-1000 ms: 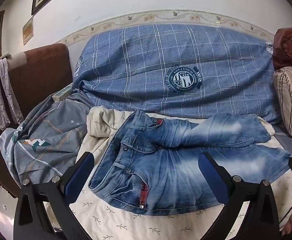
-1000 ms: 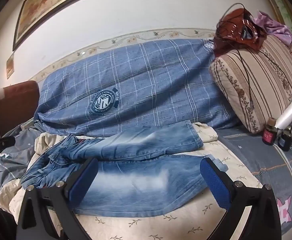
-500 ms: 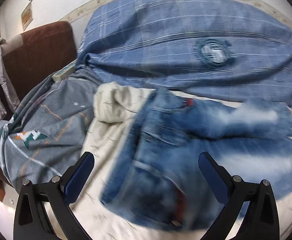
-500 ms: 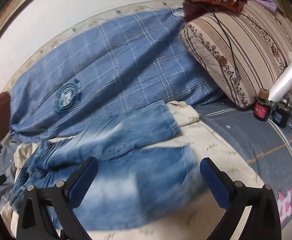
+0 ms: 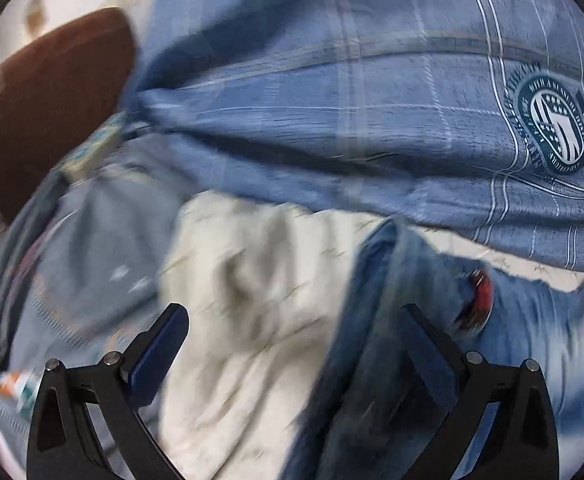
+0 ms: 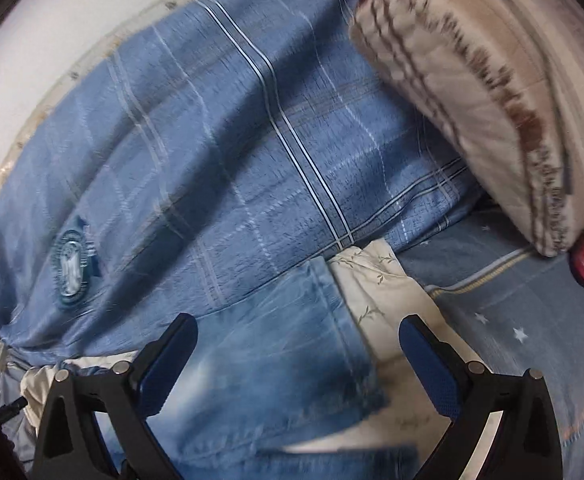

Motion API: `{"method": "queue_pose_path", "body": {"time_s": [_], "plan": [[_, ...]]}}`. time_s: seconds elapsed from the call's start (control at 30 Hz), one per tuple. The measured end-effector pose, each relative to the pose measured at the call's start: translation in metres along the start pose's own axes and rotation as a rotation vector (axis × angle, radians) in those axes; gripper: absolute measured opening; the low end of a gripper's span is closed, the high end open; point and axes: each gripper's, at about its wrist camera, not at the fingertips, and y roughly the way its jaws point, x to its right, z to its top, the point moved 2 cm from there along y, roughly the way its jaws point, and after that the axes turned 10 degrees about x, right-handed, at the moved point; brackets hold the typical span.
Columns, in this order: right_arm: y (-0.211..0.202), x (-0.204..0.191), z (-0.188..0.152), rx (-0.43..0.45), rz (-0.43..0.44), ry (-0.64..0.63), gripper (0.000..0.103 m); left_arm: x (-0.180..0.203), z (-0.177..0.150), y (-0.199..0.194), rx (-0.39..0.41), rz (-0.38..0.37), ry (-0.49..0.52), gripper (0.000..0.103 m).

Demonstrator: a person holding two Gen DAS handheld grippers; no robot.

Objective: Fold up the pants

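left gripper (image 5: 292, 360): your jaws were spread wide with nothing between the pads. The jeans (image 5: 392, 340) had their waist end under and in front of your right-hand jaw, while the left-hand jaw sat over the cream sheet (image 5: 244, 300).

right gripper (image 6: 298, 360): also wide open and holding nothing. The hem of one leg (image 6: 292, 340) lay in the gap between the jaws, closer to the left one; the sheet showed by the right one.

where the jeans were: flat on the sheet, just in front of the blue checked blanket (image 6: 232, 160), waist on your left side, leg ends on your right.

risk, left side: if you'd closed there, I reckon you'd have pinched sheet along with denim, or only the top layer of the waistband. The view was blurry, so lining up was a guess.

risk, right side: the hem sat off-centre, so one pad could've caught only the edge and slipped. The second leg was barely visible below, easy to miss.

risk, behind: the striped pillow (image 6: 472, 100) and blanket sat close ahead of the jaws, so overshooting might've snagged them.
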Motion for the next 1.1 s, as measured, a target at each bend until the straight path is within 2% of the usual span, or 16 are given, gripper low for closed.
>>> {"method": "queue_pose_path", "body": {"time_s": [0.13,0.2,0.3,0.47,0.53,0.57,0.6,0.67,0.77,0.8,0.9,1.0,1.07,1.1], "plan": [[0.021,0.021,0.011,-0.051,-0.015,0.032,0.094,0.026,0.016,0.041,-0.042,0.008,0.001,0.103],[0.017,0.039,0.012,-0.104,0.036,0.136,0.094,0.037,0.018,0.055,-0.055,-0.011,-0.001,0.103],[-0.003,0.059,0.011,-0.122,0.084,0.175,0.094,0.054,0.017,0.069,-0.051,-0.007,0.047,0.102],[-0.026,0.082,0.003,-0.169,0.018,0.08,0.094,0.071,0.007,0.079,-0.064,-0.072,0.071,0.071],[-0.031,0.094,-0.001,-0.207,-0.005,0.065,0.094,0.075,0.003,0.076,-0.055,-0.101,0.071,0.039],[-0.036,0.1,-0.004,-0.228,0.01,0.081,0.094,0.078,0.0,0.072,-0.055,-0.113,0.073,0.033],[-0.043,0.106,-0.009,-0.239,0.037,0.103,0.094,0.083,-0.002,0.068,-0.052,-0.123,0.074,0.023],[-0.056,0.114,-0.021,-0.242,0.056,0.124,0.094,0.089,-0.002,0.059,-0.033,-0.122,0.084,0.019],[-0.073,0.124,-0.055,-0.322,0.096,0.184,0.089,0.1,0.005,0.049,-0.011,-0.097,0.091,0.008],[-0.083,0.128,-0.068,-0.341,0.136,0.226,0.089,0.101,0.004,0.043,0.0,-0.085,0.092,0.006],[-0.099,0.133,-0.094,-0.401,0.206,0.338,0.087,0.102,0.002,0.025,0.028,-0.056,0.095,0.004],[-0.104,0.123,-0.107,-0.432,0.273,0.403,0.082,0.1,0.001,0.005,0.036,-0.037,0.072,0.004],[-0.105,0.115,-0.112,-0.425,0.284,0.435,0.062,0.096,0.009,-0.003,0.039,-0.028,0.064,0.004],[-0.106,0.112,-0.114,-0.406,0.253,0.408,0.054,0.093,0.011,-0.007,0.043,-0.026,0.061,0.004]]}}
